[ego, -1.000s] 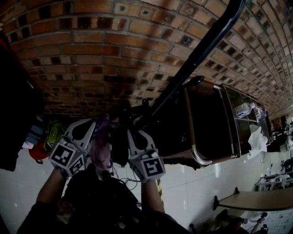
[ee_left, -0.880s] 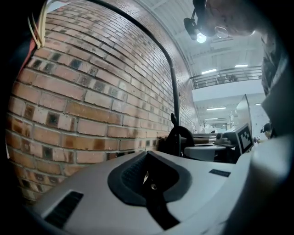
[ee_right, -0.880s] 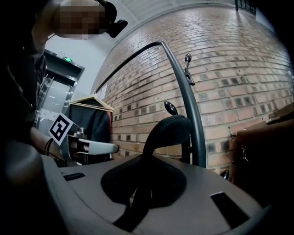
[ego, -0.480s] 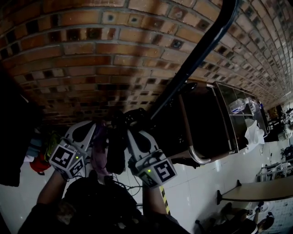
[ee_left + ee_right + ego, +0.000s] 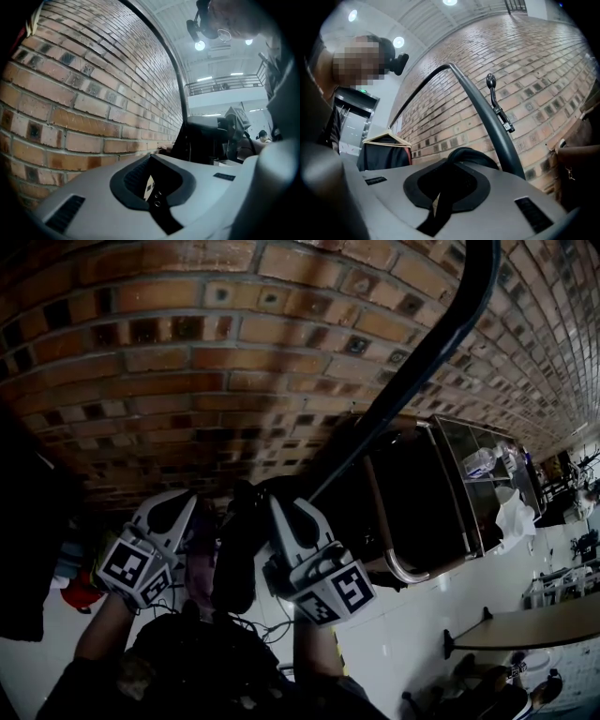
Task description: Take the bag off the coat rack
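Observation:
The black coat rack pole (image 5: 412, 371) slants up across the brick wall, and one of its hooks (image 5: 491, 84) shows in the right gripper view. My right gripper (image 5: 272, 507) is shut on the bag's black strap (image 5: 471, 157), which loops out above its jaws (image 5: 445, 187). The dark bag (image 5: 234, 563) hangs between the two grippers, close to the pole's lower end. My left gripper (image 5: 183, 504) is beside it, jaws together (image 5: 152, 187), with nothing visible between them. A purple thing sits partly hidden behind the bag.
A black cabinet with a metal frame (image 5: 422, 493) stands right of the rack. Dark clothing (image 5: 28, 540) hangs at the far left, and a garment on a wooden hanger (image 5: 384, 140) is beyond the rack. A table (image 5: 525, 638) stands on the white tile floor at the lower right.
My right gripper has shifted a little right and turned, with the strap in it. The dark bag now hangs lower between the grippers and covers more of the purple thing. The left gripper has barely moved.

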